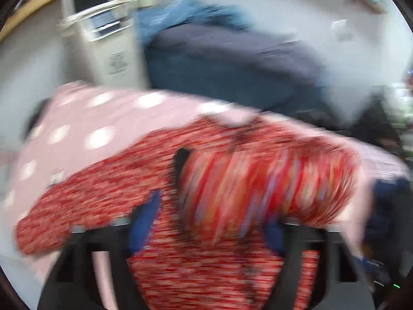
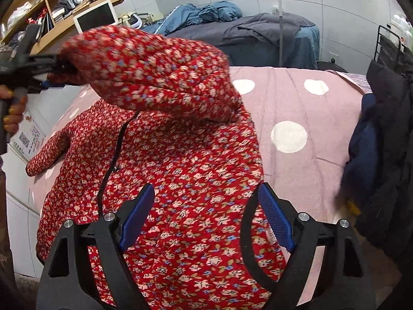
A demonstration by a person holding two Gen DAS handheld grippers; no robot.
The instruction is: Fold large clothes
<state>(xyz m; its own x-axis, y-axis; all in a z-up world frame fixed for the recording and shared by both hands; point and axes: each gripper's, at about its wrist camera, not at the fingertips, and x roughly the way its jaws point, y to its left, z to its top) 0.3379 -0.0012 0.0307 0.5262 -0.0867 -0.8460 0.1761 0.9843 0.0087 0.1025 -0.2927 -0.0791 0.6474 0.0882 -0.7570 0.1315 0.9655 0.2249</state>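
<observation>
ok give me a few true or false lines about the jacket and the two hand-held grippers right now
1. The red floral jacket lies on a pink bedspread with white dots. True.
2. The right hand-held gripper is clamped on the jacket's hem. False: its jaws stand open above the fabric.
3. The left hand-held gripper holds a sleeve lifted over the jacket's body. True.
4. The jacket is already folded into a neat square. False: it is spread out, one sleeve lying out flat to the side.
5. Dark clothes sit at the right side of the bed. True.
</observation>
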